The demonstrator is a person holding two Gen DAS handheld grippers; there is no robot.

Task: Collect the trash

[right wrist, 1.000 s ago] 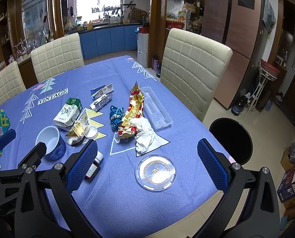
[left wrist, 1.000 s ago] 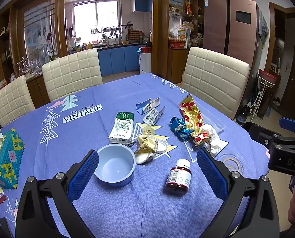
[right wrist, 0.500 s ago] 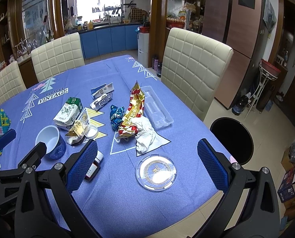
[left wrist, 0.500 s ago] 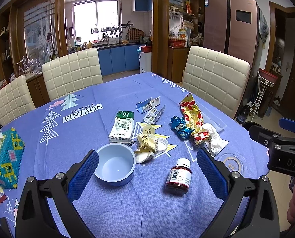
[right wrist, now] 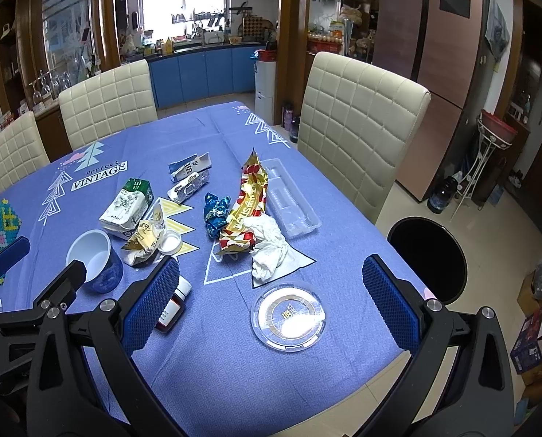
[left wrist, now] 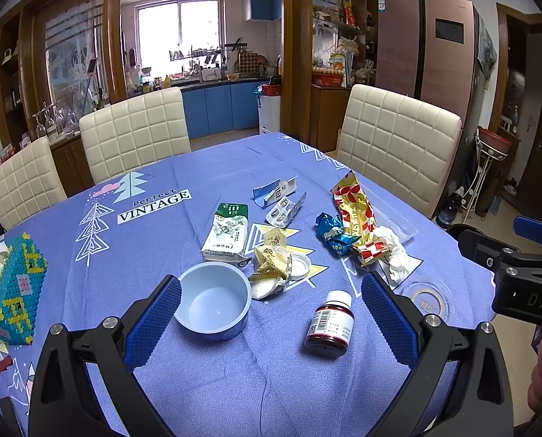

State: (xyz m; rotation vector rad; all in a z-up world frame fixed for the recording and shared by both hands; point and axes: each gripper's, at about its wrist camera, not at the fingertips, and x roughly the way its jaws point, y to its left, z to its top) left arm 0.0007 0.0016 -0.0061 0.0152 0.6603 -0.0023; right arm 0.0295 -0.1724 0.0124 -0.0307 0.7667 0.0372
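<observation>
Both grippers, left gripper (left wrist: 271, 306) and right gripper (right wrist: 271, 295), gape above scattered wrappers (right wrist: 247, 204).

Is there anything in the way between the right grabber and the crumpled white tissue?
Nothing visible blocks it. The right gripper hangs open above the table edge, and the tissue lies just ahead on the cloth. Only the flat clear lid sits below the jaws, nearer than the tissue, and it is too low to block.
</observation>
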